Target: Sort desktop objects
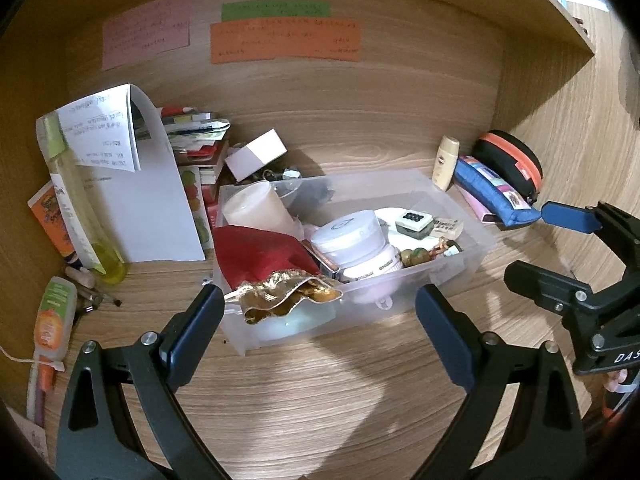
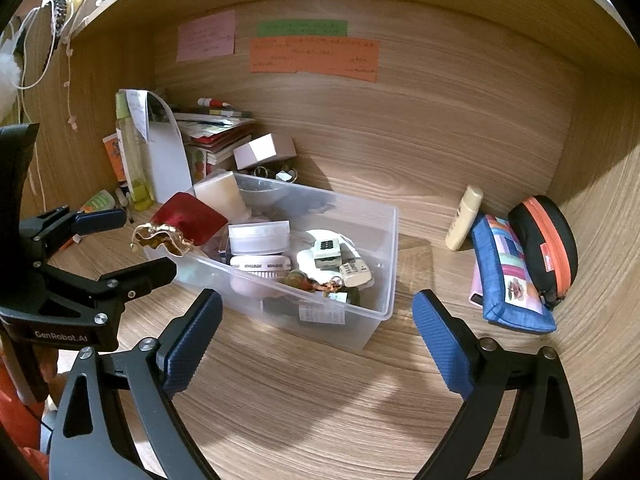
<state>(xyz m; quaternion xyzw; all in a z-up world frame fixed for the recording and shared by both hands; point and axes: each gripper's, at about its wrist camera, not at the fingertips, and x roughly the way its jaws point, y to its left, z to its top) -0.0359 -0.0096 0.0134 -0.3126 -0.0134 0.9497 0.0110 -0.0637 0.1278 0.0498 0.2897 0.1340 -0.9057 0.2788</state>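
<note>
A clear plastic bin (image 1: 452, 276) (image 2: 384, 280) stands mid-desk, filled with a red pouch with gold trim (image 1: 264, 256) (image 2: 188, 220), white jars (image 1: 352, 236) and small items. My left gripper (image 1: 320, 328) is open and empty just in front of the bin; it also shows in the right wrist view (image 2: 120, 240). My right gripper (image 2: 316, 336) is open and empty before the bin's near right corner; it also shows in the left wrist view (image 1: 552, 240). A blue patchwork pouch (image 2: 508, 276), a black-orange case (image 2: 548, 244) and a cream bottle (image 2: 464, 220) lie right of the bin.
A yellow spray bottle (image 1: 84, 208), white paper (image 1: 156, 208), stacked books (image 2: 216, 132) and a white box (image 1: 256, 154) crowd the back left. An orange-green tube (image 1: 54, 316) lies at left. Coloured notes (image 2: 312, 56) hang on the back wall. Wooden side walls enclose the desk.
</note>
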